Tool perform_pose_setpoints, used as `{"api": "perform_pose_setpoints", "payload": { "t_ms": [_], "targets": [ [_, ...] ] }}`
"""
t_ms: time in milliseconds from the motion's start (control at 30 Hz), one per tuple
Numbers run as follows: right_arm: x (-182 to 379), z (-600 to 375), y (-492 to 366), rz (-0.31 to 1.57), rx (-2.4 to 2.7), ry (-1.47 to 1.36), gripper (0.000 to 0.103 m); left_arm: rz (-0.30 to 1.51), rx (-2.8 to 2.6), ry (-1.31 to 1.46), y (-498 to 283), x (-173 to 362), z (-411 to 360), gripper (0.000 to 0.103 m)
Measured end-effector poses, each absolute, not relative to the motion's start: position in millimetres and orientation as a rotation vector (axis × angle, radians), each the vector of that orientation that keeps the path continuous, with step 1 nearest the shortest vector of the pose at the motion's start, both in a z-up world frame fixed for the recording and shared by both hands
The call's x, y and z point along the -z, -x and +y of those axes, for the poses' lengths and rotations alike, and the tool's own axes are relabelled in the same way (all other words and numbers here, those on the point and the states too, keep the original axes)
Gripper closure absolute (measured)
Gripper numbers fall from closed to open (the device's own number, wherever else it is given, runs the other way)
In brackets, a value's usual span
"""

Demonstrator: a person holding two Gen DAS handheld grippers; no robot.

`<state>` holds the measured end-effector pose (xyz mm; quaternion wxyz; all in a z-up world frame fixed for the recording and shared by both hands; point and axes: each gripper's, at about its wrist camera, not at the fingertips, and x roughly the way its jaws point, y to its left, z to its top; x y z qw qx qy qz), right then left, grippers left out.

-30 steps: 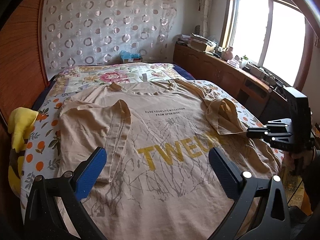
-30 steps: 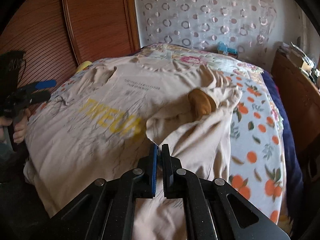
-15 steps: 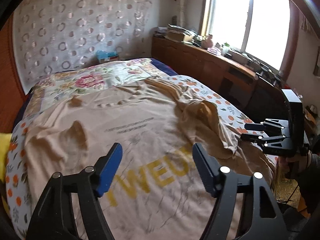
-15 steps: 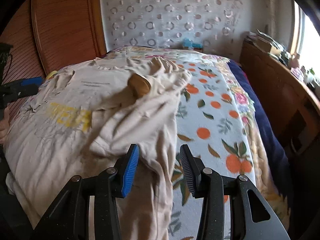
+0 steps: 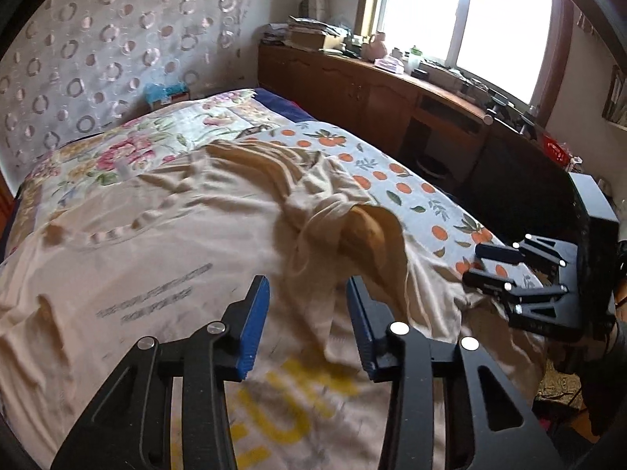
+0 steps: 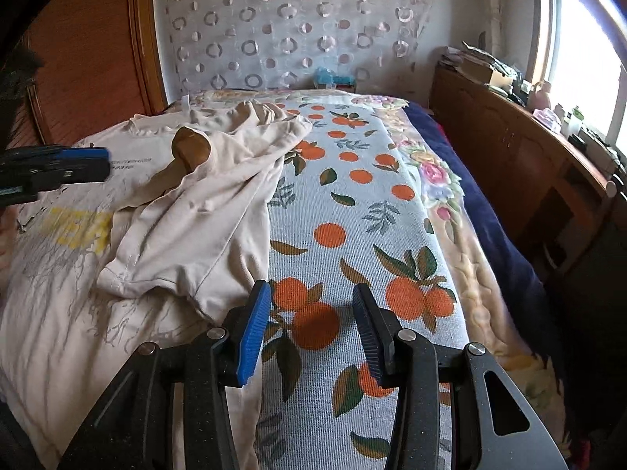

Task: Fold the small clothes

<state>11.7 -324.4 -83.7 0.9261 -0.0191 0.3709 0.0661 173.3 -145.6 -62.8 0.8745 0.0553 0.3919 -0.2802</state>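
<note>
A beige T-shirt (image 5: 156, 243) with yellow letters lies spread on the bed, its right sleeve (image 5: 345, 235) folded inward in a rumpled heap. My left gripper (image 5: 307, 327) is open and empty, hovering over the shirt's chest near that heap. My right gripper (image 6: 311, 331) is open and empty over the orange-print bedspread (image 6: 352, 203), just right of the shirt's side edge (image 6: 219, 235). The right gripper also shows in the left wrist view (image 5: 490, 264), and the left gripper shows at the left edge of the right wrist view (image 6: 58, 164).
A wooden headboard (image 6: 90, 62) stands left of the bed. A patterned curtain (image 6: 298, 27) hangs at the far end. A long wooden cabinet (image 5: 392, 105) with clutter runs under the window on the right. A blue blanket (image 6: 470, 203) edges the bed's right side.
My right gripper let go of the shirt's edge, opened, and moved right over the bedspread. My left gripper swung right toward the folded sleeve and its jaws narrowed somewhat.
</note>
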Motion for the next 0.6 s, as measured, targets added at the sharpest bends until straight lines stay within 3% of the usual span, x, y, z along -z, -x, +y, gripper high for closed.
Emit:
{"api": "perform_pose_setpoints", "payload": {
  "t_ms": [333, 400, 433, 467, 600],
  "targets": [
    [88, -327, -11, 0.751, -0.137, 0.039, 0.058, 0.843, 0.6, -0.135, -201, 71, -182, 0.068],
    [88, -327, -10, 0.75, -0.136, 0.042, 0.058, 0.84, 0.583, -0.149, -204, 72, -184, 0.08],
    [88, -327, -10, 0.749, -0.136, 0.042, 0.058, 0.837, 0.572, -0.155, -205, 72, -183, 0.094],
    [87, -328, -10, 0.749, -0.137, 0.042, 0.058, 0.834, 0.567, -0.155, -205, 72, -181, 0.098],
    [88, -328, -10, 0.748, -0.138, 0.042, 0.058, 0.798, 0.569, -0.135, -193, 61, -165, 0.099]
  ]
}}
